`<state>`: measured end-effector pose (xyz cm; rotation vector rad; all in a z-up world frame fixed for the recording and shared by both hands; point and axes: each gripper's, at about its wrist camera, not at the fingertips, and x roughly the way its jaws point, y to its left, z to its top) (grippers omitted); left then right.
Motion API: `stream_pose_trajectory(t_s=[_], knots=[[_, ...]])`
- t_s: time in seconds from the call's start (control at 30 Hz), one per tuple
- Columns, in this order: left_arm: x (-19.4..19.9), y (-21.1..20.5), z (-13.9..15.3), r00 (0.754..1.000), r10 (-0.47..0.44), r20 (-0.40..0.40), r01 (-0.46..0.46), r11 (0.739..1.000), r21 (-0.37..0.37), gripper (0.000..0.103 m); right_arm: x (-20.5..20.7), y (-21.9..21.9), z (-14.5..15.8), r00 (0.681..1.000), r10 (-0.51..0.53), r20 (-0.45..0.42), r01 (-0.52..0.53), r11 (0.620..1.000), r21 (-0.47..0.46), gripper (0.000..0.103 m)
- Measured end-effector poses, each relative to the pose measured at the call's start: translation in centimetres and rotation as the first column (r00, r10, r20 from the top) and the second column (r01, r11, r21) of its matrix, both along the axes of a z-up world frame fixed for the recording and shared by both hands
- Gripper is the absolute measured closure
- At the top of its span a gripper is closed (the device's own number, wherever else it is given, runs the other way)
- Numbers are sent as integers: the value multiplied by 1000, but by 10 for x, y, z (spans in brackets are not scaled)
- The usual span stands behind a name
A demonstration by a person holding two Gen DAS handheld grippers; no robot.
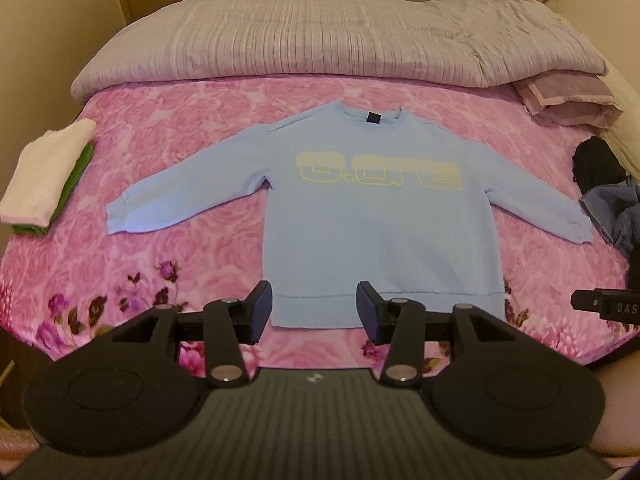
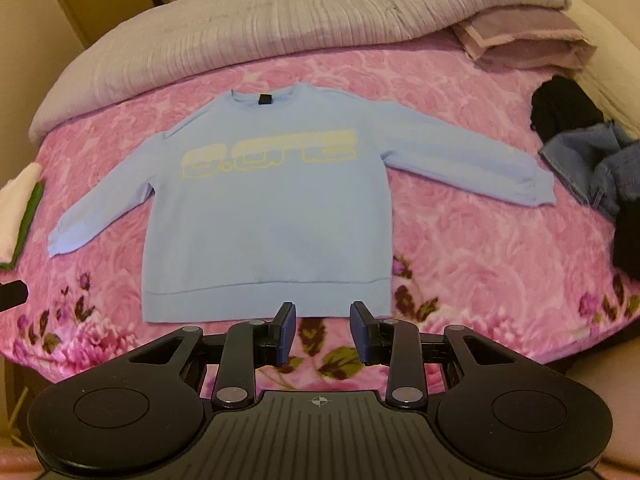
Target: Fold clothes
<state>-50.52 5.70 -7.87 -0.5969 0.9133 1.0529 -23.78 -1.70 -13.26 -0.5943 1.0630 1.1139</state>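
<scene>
A light blue sweatshirt [image 1: 360, 216] with yellow lettering lies flat, front up, on the pink floral bedspread [image 1: 180, 128], both sleeves spread out to the sides. It also shows in the right wrist view [image 2: 264, 216]. My left gripper [image 1: 314, 312] is open and empty, just above the near hem. My right gripper [image 2: 323, 330] is open and empty, just short of the hem, over the bedspread [image 2: 460, 240]. A part of the right gripper [image 1: 608, 306] shows at the right edge of the left wrist view.
A folded white and green stack [image 1: 48, 176] lies at the bed's left edge. A pile of black and denim clothes [image 1: 608, 192] lies at the right. A grey rolled quilt [image 1: 320, 36] and a folded mauve blanket [image 1: 568, 100] lie along the back.
</scene>
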Motion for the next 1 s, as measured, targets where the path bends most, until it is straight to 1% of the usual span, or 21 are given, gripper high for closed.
stream_pose_trajectory(t_s=[0.23, 0.3, 0.57, 0.8, 1.0], knots=[[25, -23, 0, 998, 67, 6, -67, 998, 8, 60, 31, -8, 0, 998, 61, -7, -61, 998, -6, 69], [31, -28, -1, 996, 89, 10, -90, 996, 11, 58, 40, -8, 0, 997, 81, -9, -81, 997, -5, 69], [55, -46, -1, 987, 160, 21, -161, 987, 19, 58, 68, -4, 0, 987, 159, 3, -159, 987, -3, 69], [65, -50, 3, 981, 188, 37, -189, 982, 6, 58, 78, 2, 9, 975, 218, 32, -218, 976, 12, 69], [77, -42, 3, 984, 178, 30, -178, 984, -7, 58, 87, 8, 14, 977, 210, 33, -210, 977, 24, 68]])
